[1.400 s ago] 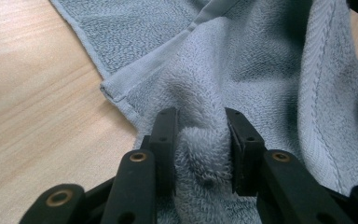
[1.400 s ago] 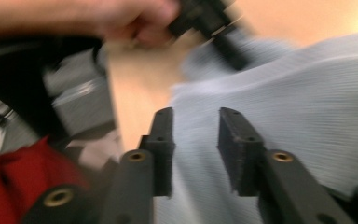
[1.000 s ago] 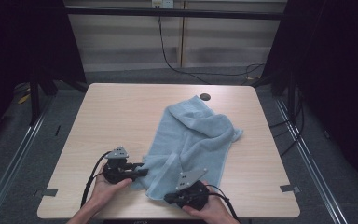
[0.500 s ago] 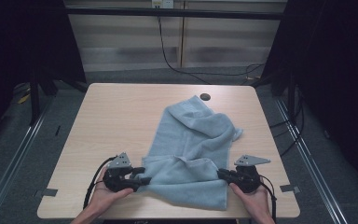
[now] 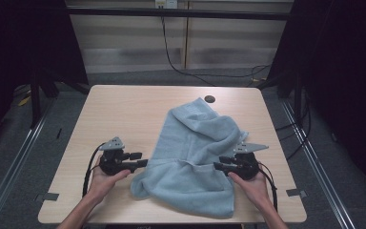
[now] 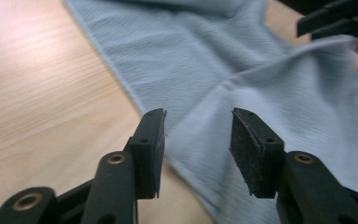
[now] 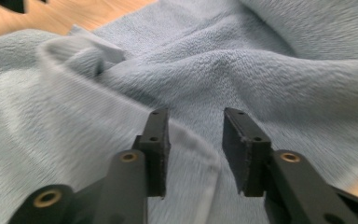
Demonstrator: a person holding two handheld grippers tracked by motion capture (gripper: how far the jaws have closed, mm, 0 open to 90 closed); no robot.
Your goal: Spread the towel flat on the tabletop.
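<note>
**Towel flattening: both grippers at the near edges, nothing gripped**

The light blue towel point(image 5: 195, 157) is seen crumpled on the wooden table point(image 5: 124, 109), right of centre, running from near the dark round hole point(image 5: 209, 99) at the far edge down to the near edge. Folds are bunched through its middle; the near part lies flatter.

The left gripper point(image 5: 140, 160) is held at the towel's near-left edge, jaws apart. In the left gripper view point(image 6: 198, 140) the cloth hem passes under the gap between the pads, with bare table to the left; no cloth is pinched.

The right gripper point(image 5: 219, 164) is placed at the towel's right side, pointed left. In the right gripper view point(image 7: 196, 144) the jaws are apart over a raised fold, with the hem lying just under the left pad; nothing is clamped.

Step judged: a grasp is being lined up on two opposite edges, likely for spreading or folding.

Next move: each hem needs to be brought fully between the pads, then closed on. A single layer should be caught on the right, since the fold there could be taken double. Pull should be outward and even, or the bunching will be dragged rather than opened.
</note>
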